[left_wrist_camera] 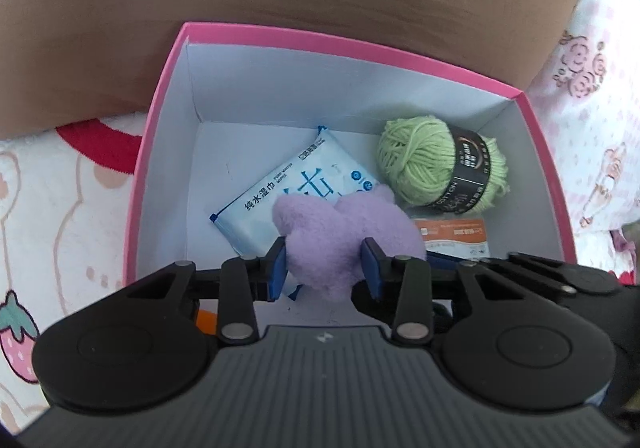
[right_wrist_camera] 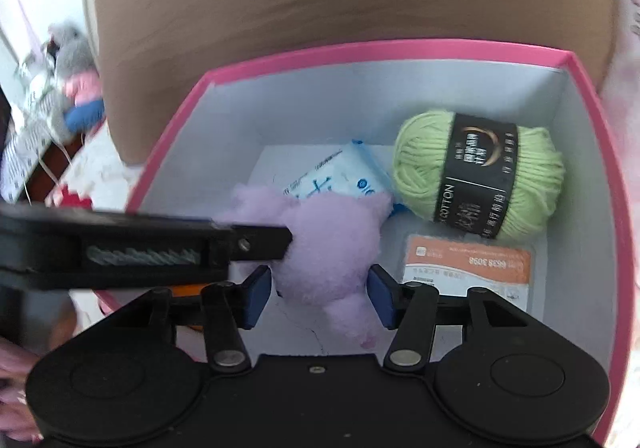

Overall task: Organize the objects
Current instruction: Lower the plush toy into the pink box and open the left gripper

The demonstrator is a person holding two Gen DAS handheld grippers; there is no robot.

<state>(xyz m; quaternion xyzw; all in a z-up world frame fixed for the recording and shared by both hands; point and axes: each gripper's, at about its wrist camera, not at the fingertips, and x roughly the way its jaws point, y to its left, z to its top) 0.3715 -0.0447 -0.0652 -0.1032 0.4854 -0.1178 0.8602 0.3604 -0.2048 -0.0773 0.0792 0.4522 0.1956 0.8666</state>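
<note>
Plush toy (left_wrist_camera: pixel 344 244), lilac and fluffy, is held low inside the pink box (left_wrist_camera: pixel 160 119), above the wipes packet (left_wrist_camera: pixel 280 203). It is judged light, soft and squashy, so it is best pinched across its thick middle. It is clamped by the left gripper (left_wrist_camera: pixel 325 268); the right gripper (right_wrist_camera: pixel 320 290) flanks it, though whether its pads press cannot be told. "COTTON" is read on the green yarn ball (right_wrist_camera: pixel 476 183); "纯水湿巾" is read on the packet.
</note>
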